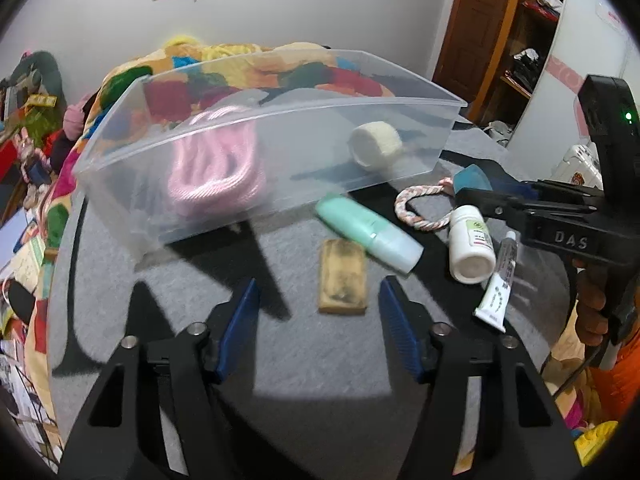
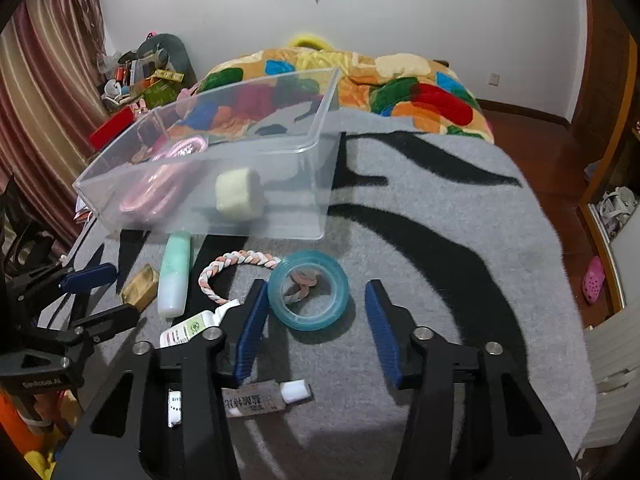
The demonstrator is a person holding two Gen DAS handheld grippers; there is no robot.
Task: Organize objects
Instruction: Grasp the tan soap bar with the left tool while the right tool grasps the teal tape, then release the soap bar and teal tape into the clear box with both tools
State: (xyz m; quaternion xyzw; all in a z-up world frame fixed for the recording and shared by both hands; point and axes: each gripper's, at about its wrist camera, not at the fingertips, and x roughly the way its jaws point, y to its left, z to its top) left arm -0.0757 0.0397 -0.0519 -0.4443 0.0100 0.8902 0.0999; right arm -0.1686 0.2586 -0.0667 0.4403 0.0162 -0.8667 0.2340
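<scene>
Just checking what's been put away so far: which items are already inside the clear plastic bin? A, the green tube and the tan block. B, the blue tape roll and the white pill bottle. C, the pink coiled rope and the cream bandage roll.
C: the pink coiled rope and cream bandage roll sit inside the clear plastic bin; everything else lies outside on the grey blanket.

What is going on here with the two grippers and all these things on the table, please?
A person is sorting small items into a clear bin. A pink rope and a white roll already lie inside. Both grippers are open and empty: the left gripper hovers near the gold bar, the right gripper over the blue tape ring. A green bottle, white bottle, tube and braided loop remain on the grey cloth.
</scene>
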